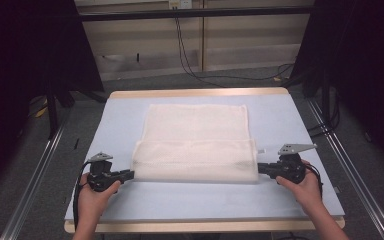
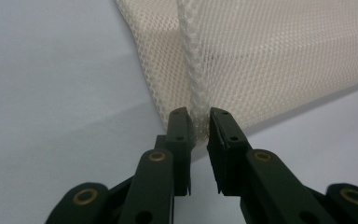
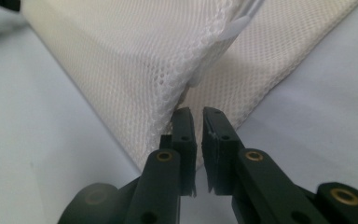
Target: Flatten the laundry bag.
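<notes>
Black jaws of our left gripper (image 2: pixel 200 122) and right gripper (image 3: pixel 196 120) pinch the folded mesh cloth (image 1: pixel 195 150) at opposite ends on the table (image 1: pixel 120 120).

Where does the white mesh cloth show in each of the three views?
High view: the mesh cloth lies mid-table, near part folded over.
Left gripper view: upper right, its stitched edge between the left claw.
Right gripper view: across the top, down to the right claw.
Shared landmark: the pale blue table.

Bare table (image 1: pixel 120 120) all round the folded mesh cloth (image 1: pixel 195 145), no obstacles near either side
</notes>
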Tool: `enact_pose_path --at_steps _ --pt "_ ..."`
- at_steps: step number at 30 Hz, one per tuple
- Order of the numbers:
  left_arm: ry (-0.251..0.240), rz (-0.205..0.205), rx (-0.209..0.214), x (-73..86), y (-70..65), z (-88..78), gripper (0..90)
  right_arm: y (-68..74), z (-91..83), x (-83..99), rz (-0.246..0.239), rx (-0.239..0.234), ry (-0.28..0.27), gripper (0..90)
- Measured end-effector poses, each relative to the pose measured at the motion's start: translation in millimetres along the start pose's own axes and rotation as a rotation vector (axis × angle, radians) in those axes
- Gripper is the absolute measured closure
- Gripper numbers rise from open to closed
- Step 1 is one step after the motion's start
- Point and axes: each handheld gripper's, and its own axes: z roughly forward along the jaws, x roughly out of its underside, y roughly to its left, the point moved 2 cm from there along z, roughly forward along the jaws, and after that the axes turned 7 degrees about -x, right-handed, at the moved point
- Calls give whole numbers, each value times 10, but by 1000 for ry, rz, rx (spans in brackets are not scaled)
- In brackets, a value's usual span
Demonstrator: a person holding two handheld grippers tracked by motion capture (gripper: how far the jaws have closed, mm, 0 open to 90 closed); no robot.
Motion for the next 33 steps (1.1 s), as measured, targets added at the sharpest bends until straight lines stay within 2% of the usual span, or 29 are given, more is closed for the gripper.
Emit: enact_pose_path --at_steps 2,4,7,11,16,17,22,25,30,33 --pt "13 16 0 12 5 -1 786 23 -11 47 -7 -23 8 832" --pt "10 12 1 14 6 -5 783 20 -23 89 0 -32 8 832" --pt "11 8 1 18 14 -36 767 25 -17 98 -17 -34 12 837" --pt "-2 -15 -4 36 84 -103 744 43 3 97 -50 -26 22 837" --pt "-17 -52 -27 42 201 -173 745 35 2 103 -43 -31 26 837" --pt "-18 -54 -51 44 253 -188 755 38 0 102 -47 -31 23 838" --pt "-22 -72 -56 -13 300 -95 778 45 1 99 -65 -28 19 841" --pt "-36 -84 -28 -75 299 -39 789 42 -7 99 -69 -30 15 841" --pt "-29 -58 38 -119 201 18 814 52 -19 89 -75 -29 1 846" --pt "-27 -41 49 -101 151 -4 832 57 -27 85 -83 -35 3 852"
